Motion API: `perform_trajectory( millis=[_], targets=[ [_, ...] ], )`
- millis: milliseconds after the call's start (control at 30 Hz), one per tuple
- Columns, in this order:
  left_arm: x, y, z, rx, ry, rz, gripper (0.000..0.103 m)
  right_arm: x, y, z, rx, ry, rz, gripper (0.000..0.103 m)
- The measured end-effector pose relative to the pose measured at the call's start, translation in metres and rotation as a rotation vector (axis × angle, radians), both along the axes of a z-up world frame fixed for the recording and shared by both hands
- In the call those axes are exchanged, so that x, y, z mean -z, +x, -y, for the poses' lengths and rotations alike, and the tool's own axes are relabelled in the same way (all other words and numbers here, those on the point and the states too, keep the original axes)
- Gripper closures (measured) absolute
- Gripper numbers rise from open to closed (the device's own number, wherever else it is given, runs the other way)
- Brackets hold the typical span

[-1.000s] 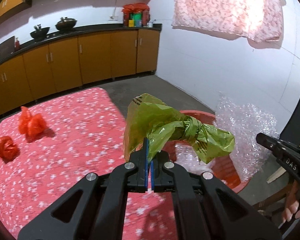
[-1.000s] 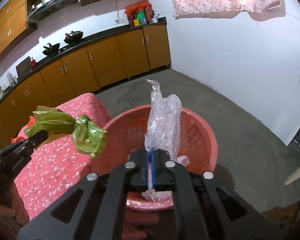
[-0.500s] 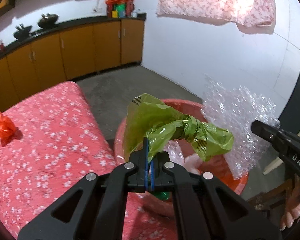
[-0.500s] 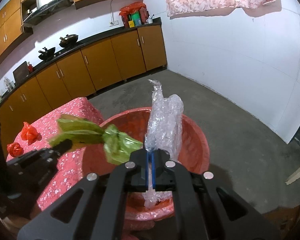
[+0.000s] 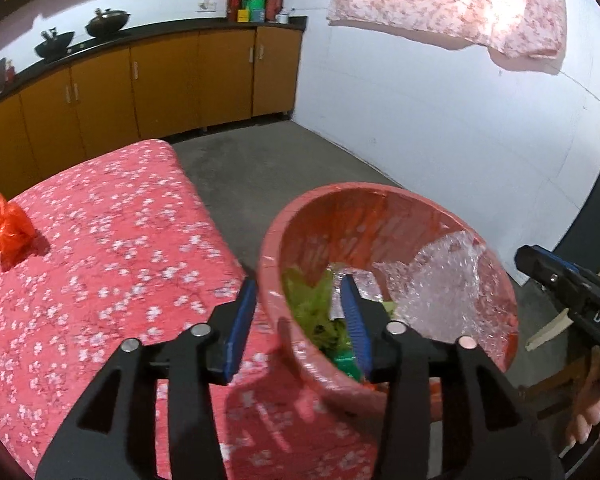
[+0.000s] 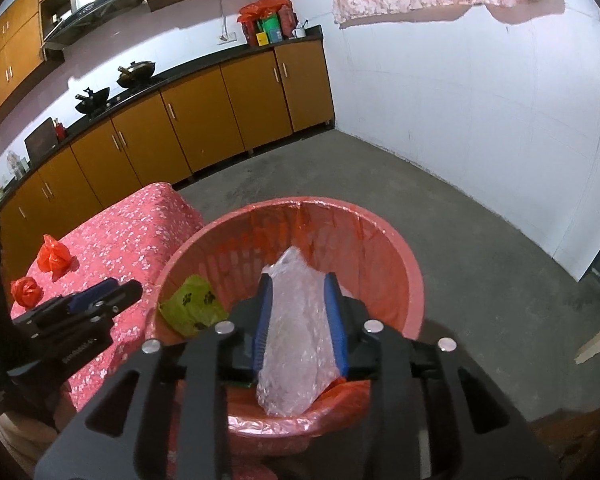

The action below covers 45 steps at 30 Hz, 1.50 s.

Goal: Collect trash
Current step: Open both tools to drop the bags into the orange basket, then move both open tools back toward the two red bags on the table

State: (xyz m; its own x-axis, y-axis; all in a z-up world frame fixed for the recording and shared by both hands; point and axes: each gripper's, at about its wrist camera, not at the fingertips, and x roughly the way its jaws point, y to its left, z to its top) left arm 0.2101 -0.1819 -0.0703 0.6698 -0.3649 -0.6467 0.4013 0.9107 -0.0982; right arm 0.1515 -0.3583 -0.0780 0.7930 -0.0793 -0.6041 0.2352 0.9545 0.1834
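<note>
Releasing trash over the red lined bin [image 6: 396,264]: left gripper [image 5: 300,312] jaws opening, empty, green bag [image 6: 192,308] already inside; right gripper [image 6: 298,312] jaws opening around the bubble wrap [image 6: 296,344], apparently loose. Spread fully before withdrawing.
</note>
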Motion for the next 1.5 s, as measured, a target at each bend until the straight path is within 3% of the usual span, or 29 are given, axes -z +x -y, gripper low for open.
perform_trajectory(
  millis=[233, 467, 767, 933, 1033, 1267, 1500],
  targets=[
    [-0.013, -0.004, -0.045, -0.073, 0.001, 0.05, 0.048, -0.015, 0.004, -0.017, -0.024, -0.023, 0.028, 0.074],
    [-0.027, -0.004, -0.117, -0.207, 0.008, 0.101, 0.043, -0.027, 0.017, -0.05, -0.082, -0.03, 0.044, 0.074],
    [-0.026, 0.001, -0.245, -0.471, 0.087, 0.127, 0.036, -0.032, 0.049, -0.129, -0.216, -0.021, 0.053, 0.06],
    [-0.023, 0.007, -0.304, -0.601, 0.131, 0.141, 0.018, -0.03, 0.069, -0.176, -0.281, 0.0, 0.057, 0.043],
    [-0.017, 0.021, -0.332, -0.656, 0.13, 0.117, 0.013, -0.027, 0.08, -0.2, -0.311, 0.005, 0.052, 0.038],
    [-0.006, 0.054, -0.349, -0.694, 0.086, 0.058, 0.01, -0.015, 0.103, -0.251, -0.391, -0.008, 0.014, 0.038],
    [0.007, 0.081, -0.347, -0.661, 0.137, 0.032, 0.007, -0.008, 0.119, -0.273, -0.429, -0.026, -0.009, 0.038]
  ],
)
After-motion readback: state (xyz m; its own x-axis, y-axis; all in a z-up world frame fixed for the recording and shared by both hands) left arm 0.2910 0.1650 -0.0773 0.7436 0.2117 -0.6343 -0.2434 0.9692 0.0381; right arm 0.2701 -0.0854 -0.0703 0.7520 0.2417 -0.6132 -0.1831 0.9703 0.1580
